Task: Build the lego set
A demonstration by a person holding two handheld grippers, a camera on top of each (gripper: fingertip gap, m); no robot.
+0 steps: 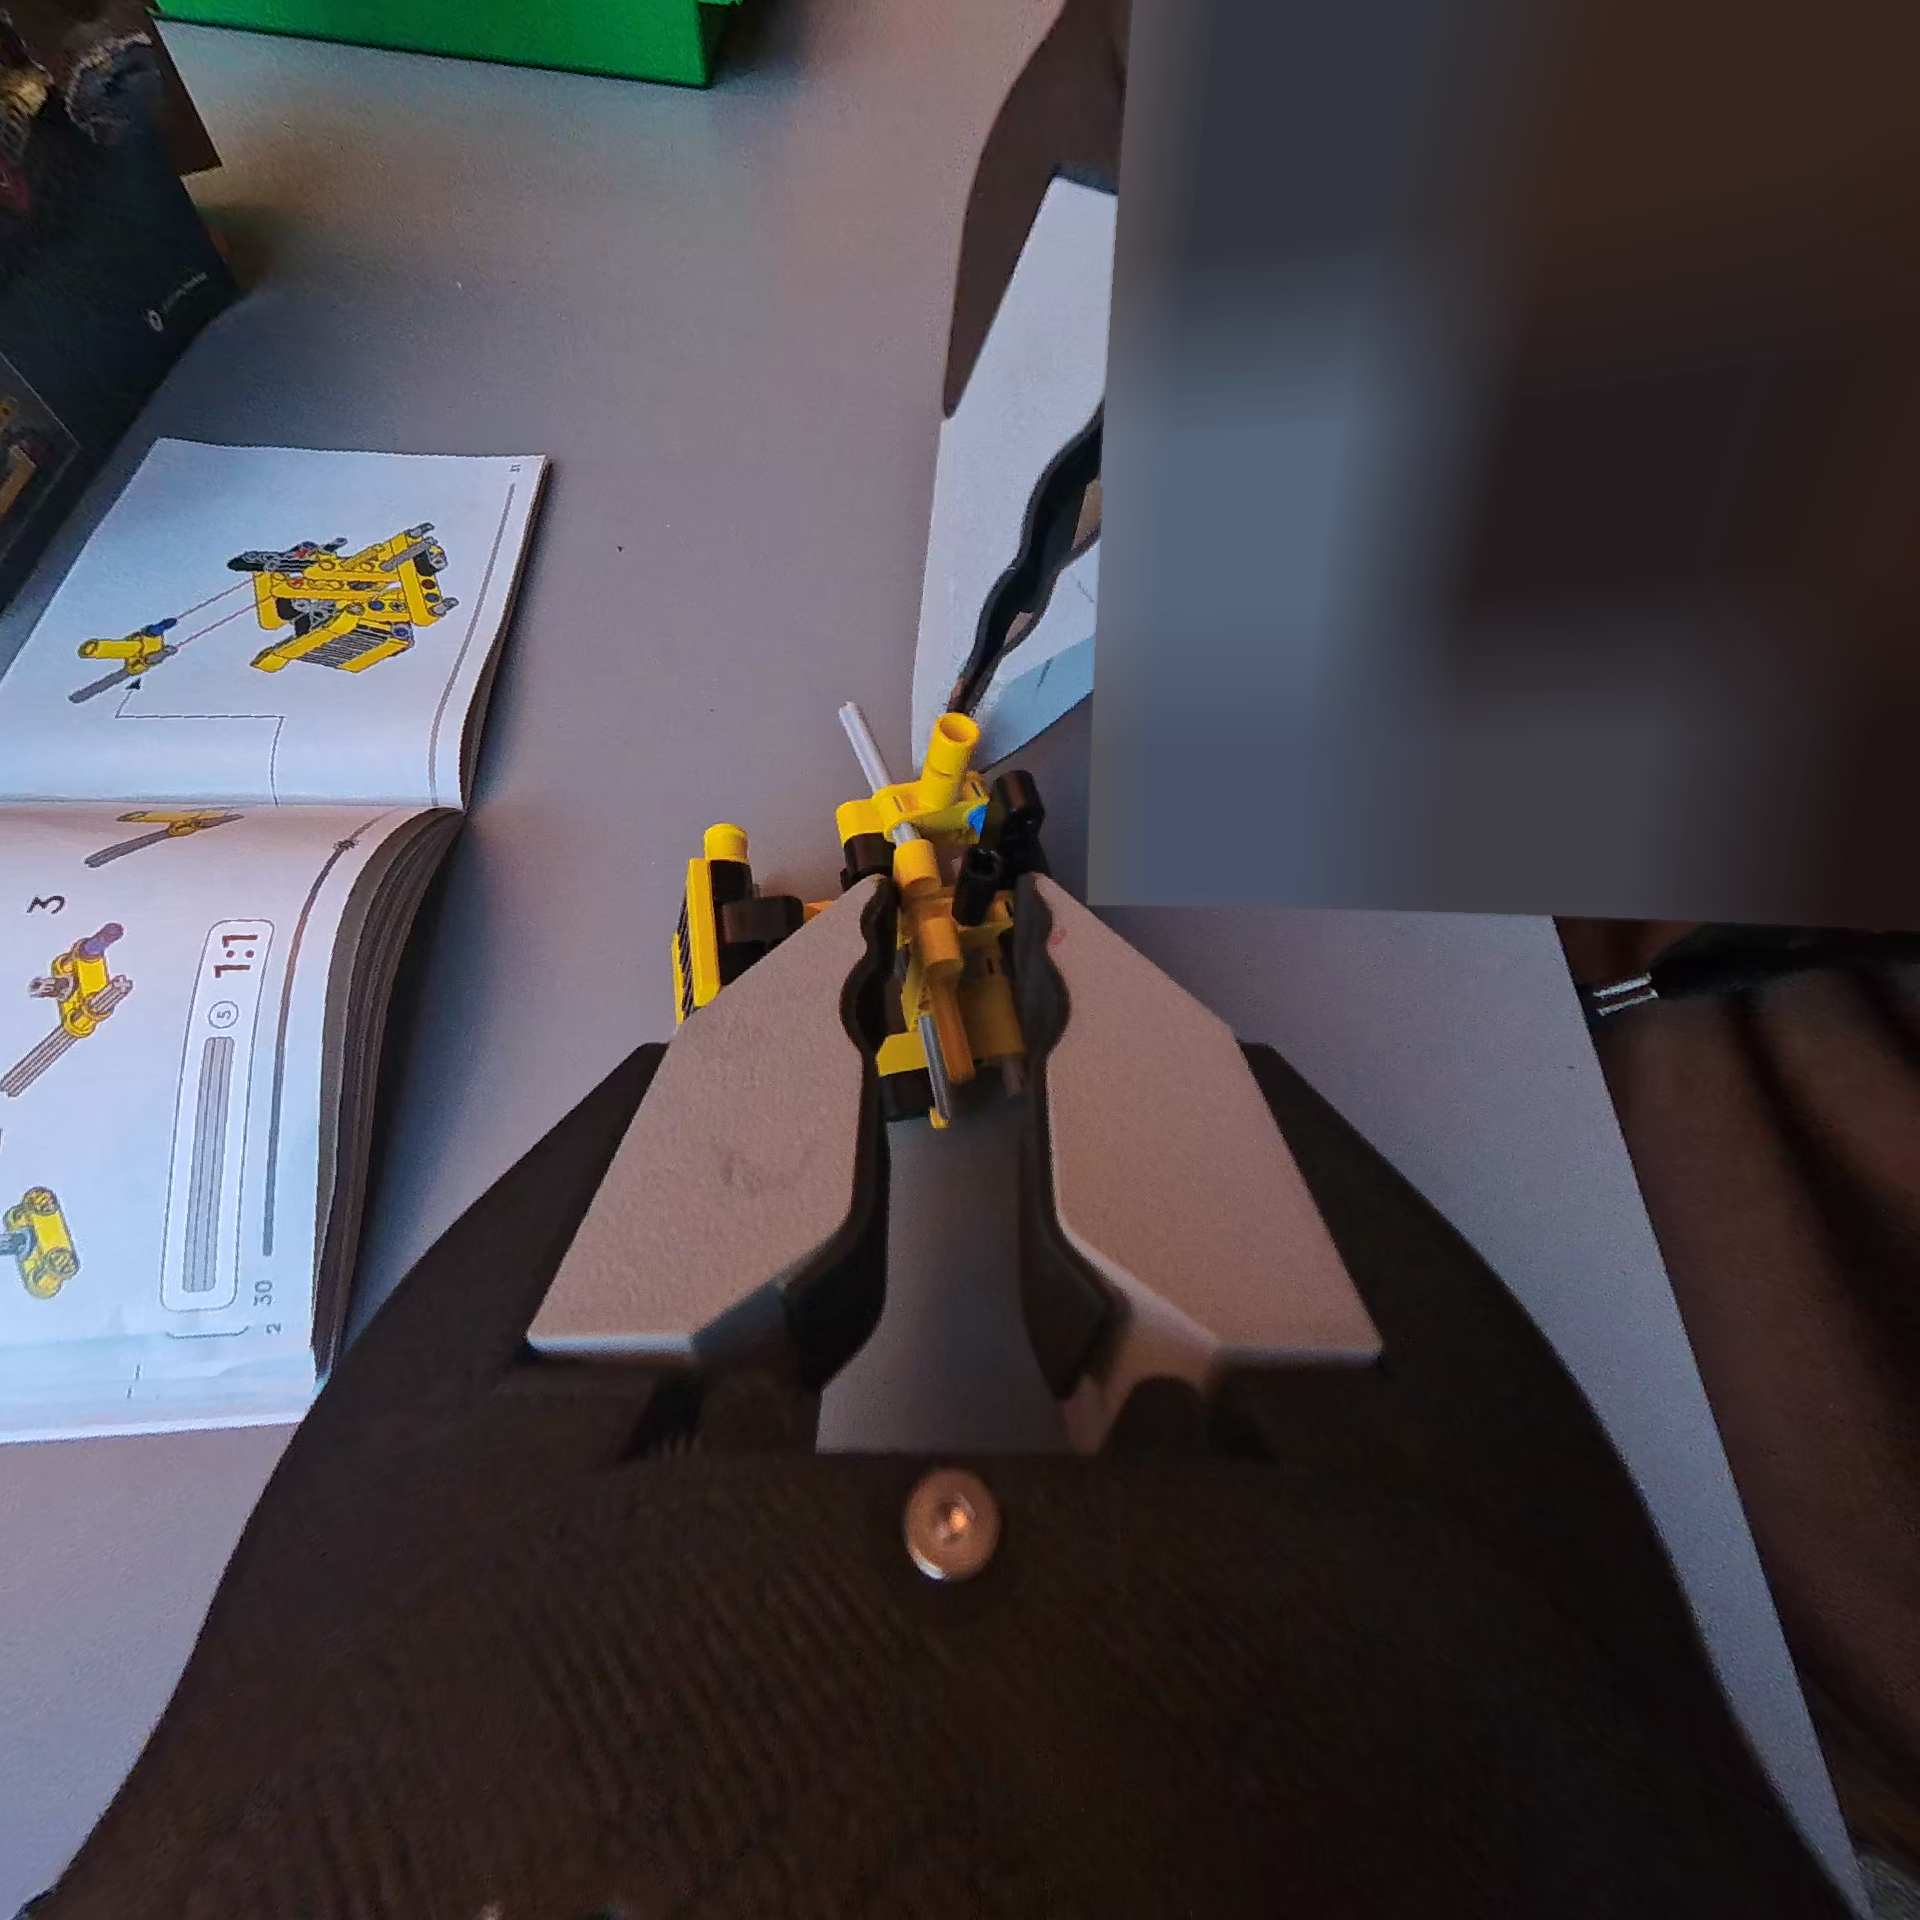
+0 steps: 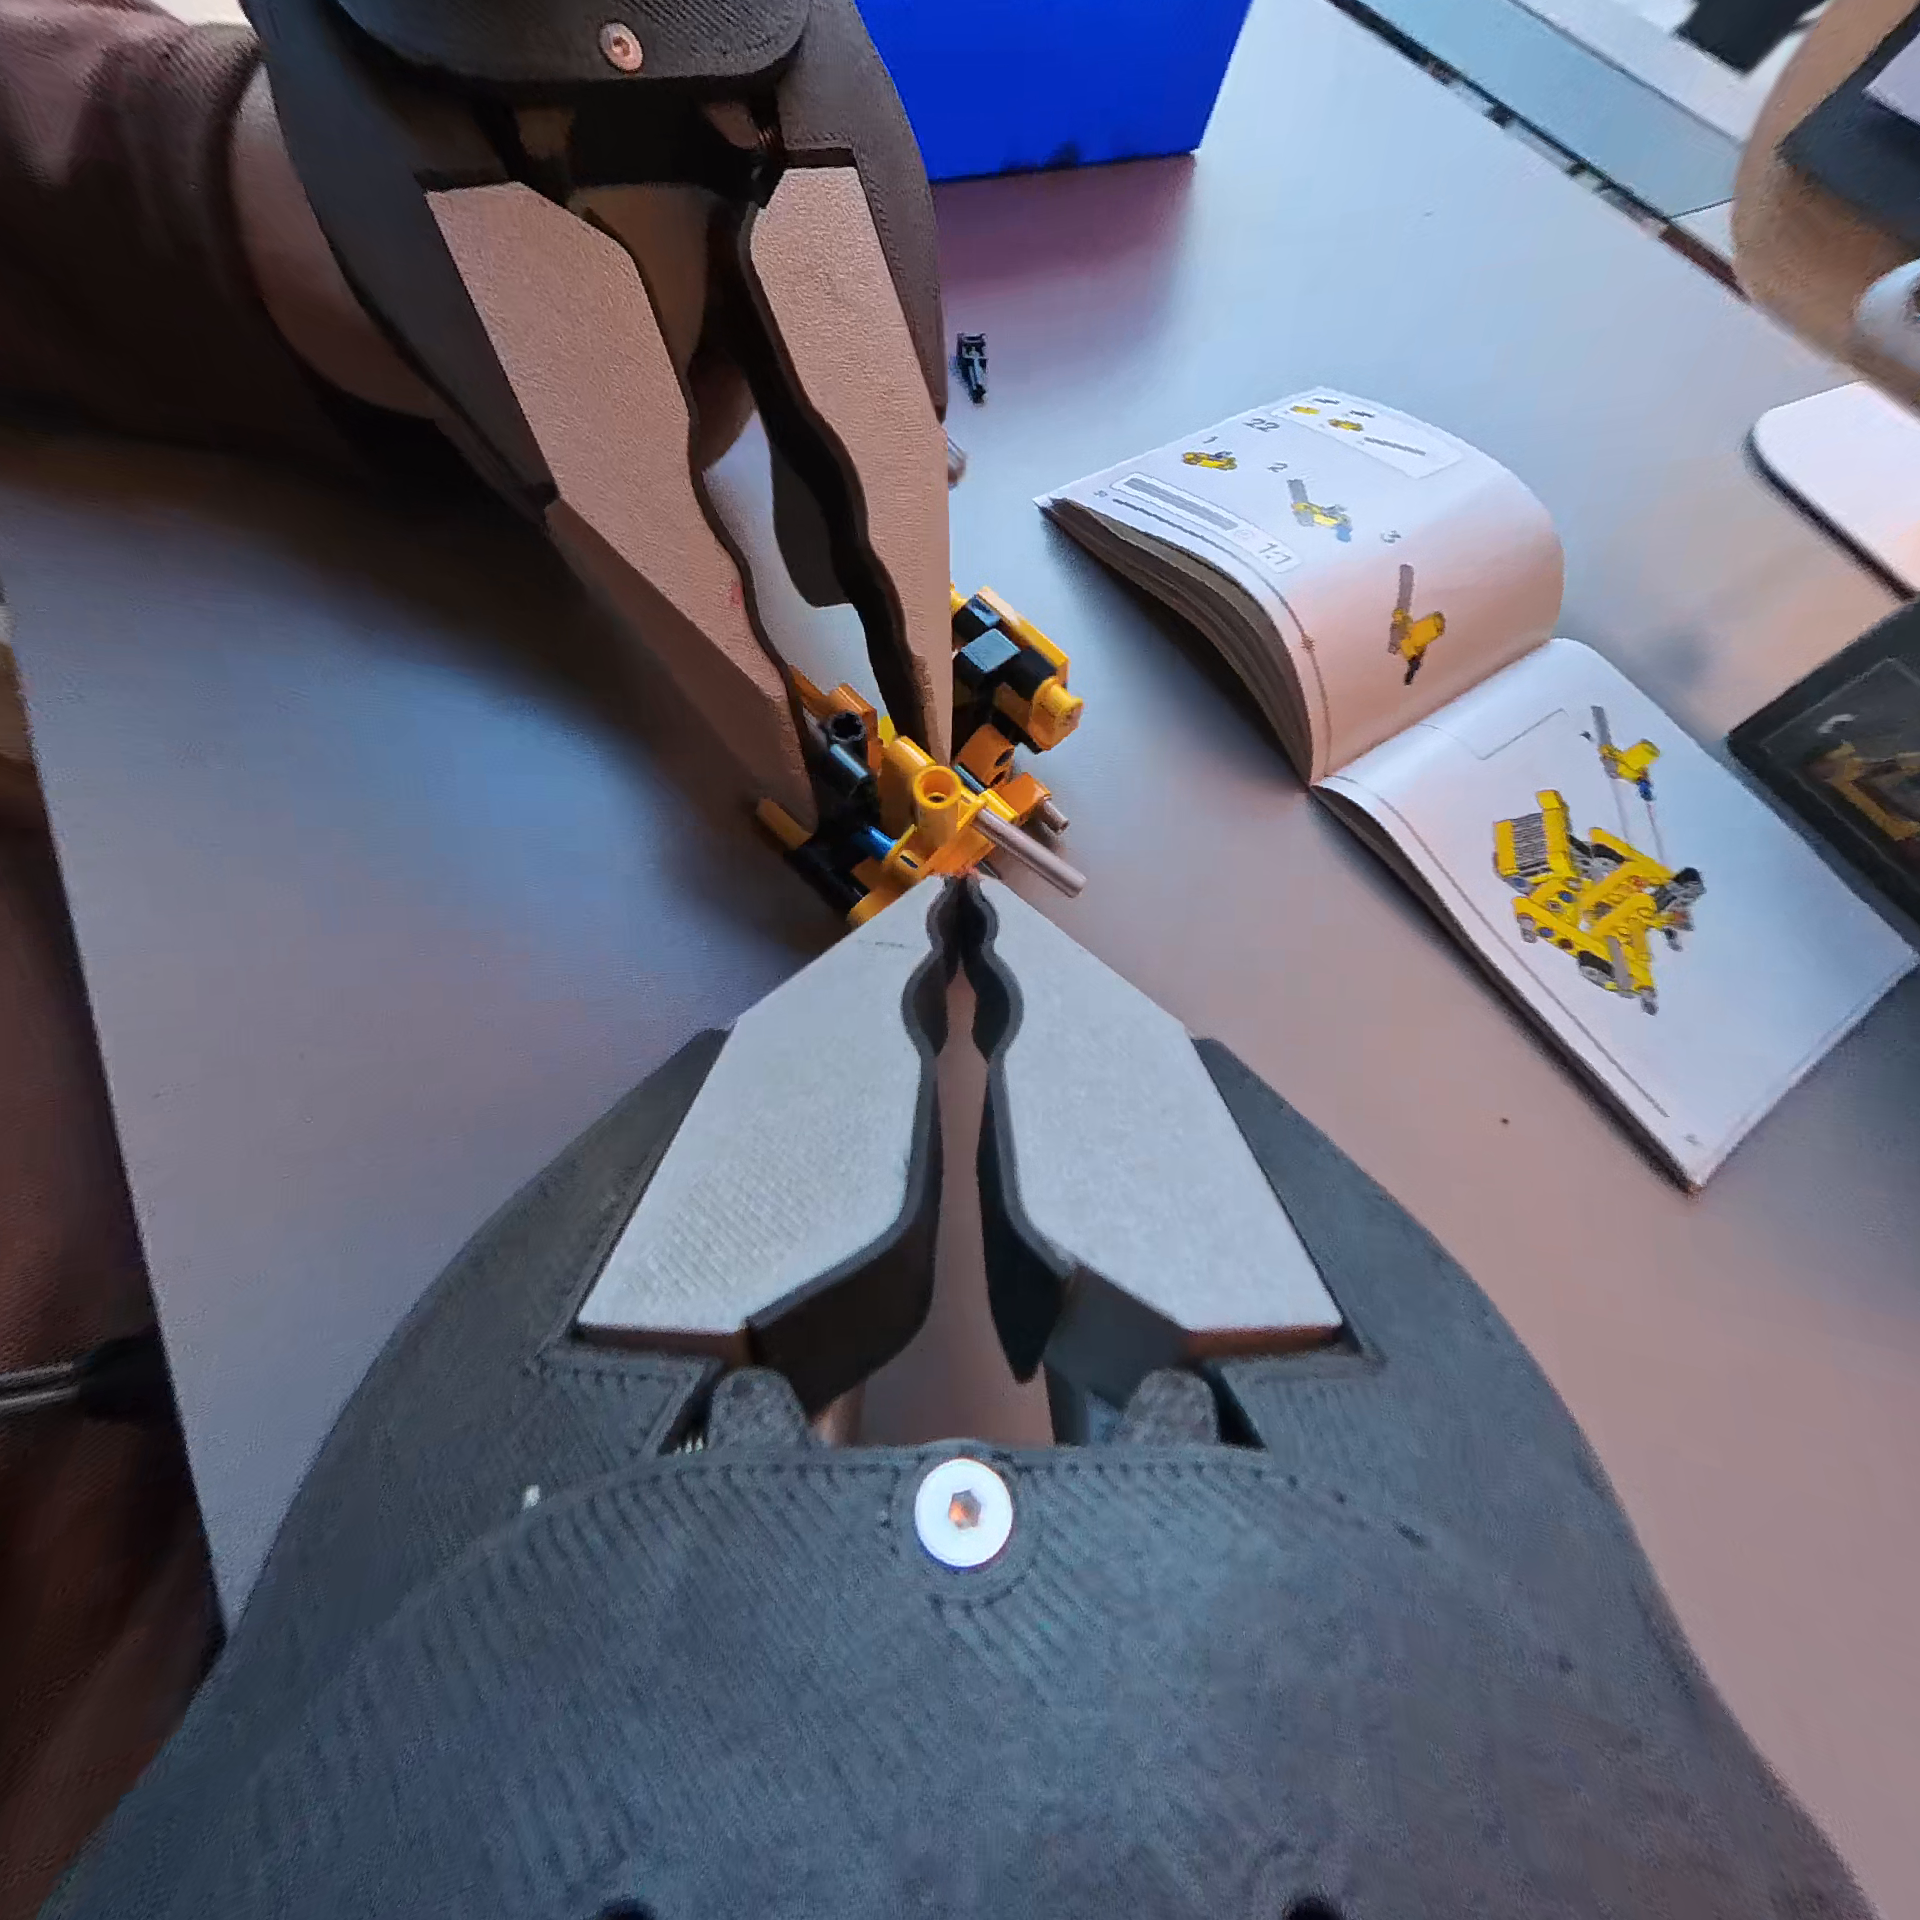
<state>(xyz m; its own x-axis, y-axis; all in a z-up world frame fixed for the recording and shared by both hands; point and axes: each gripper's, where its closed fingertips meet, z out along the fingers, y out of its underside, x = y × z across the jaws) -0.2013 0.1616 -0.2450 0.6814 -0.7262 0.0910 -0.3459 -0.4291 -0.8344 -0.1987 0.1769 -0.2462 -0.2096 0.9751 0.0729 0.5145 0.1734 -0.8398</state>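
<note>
Right now I'm working over a grey table (image 2: 416,831), and I'll place everything from the yellow and black lego model (image 2: 925,779) standing near its middle. Biggest after the table is the open instruction booklet (image 2: 1455,727), lying flat beside the model; in the left wrist view it sits off to the model's left. A blue box (image 2: 1049,83) stands well beyond the model at the table's far side, and in the left wrist view a green box (image 1: 447,42) sits at the far edge, well apart from the model. My left tool (image 1: 951,914) comes down over the model with its fingers (image 1: 790,1091) clamped on the model's yellow body, one on each side. My right tool (image 2: 961,883) has its tips pressed together right against the near edge of the model, beside the grey axle (image 2: 1029,847) that juts out of a yellow connector; whether it pinches a part there I cannot tell. Smallest, a loose black pin (image 2: 971,364) lies on the table beyond the model, towards the blue box.
</note>
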